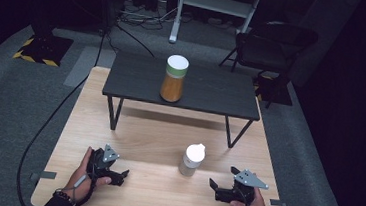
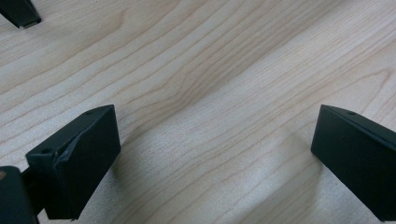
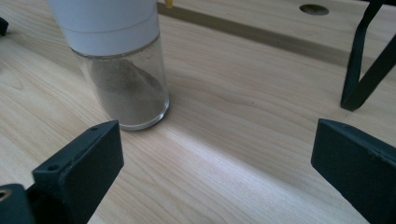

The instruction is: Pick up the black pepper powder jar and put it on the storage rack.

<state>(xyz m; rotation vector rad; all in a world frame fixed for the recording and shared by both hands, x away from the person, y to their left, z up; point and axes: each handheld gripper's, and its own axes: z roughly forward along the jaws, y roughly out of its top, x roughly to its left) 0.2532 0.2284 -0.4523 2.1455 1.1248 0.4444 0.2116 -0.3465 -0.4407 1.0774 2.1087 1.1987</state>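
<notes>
A small clear jar (image 1: 191, 160) with a white cap and pale powder inside stands on the light wooden table (image 1: 147, 145). In the right gripper view the jar (image 3: 126, 79) is just beyond the left jaw. A taller orange jar (image 1: 174, 78) with a white lid and green band stands on the small black table (image 1: 207, 87). My left gripper (image 1: 120, 176) rests near the table's front left, open, with bare wood between its jaws (image 2: 210, 154). My right gripper (image 1: 216, 188) is open at the front right, a little right of the small jar, nothing held (image 3: 215, 163).
The black table's thin legs (image 1: 114, 113) stand on the wooden top; one leg (image 3: 362, 70) is ahead of my right gripper. A black chair (image 1: 271, 45) and a white stand (image 1: 214, 5) are on the grey floor beyond. A cable (image 1: 54, 117) trails left of the table.
</notes>
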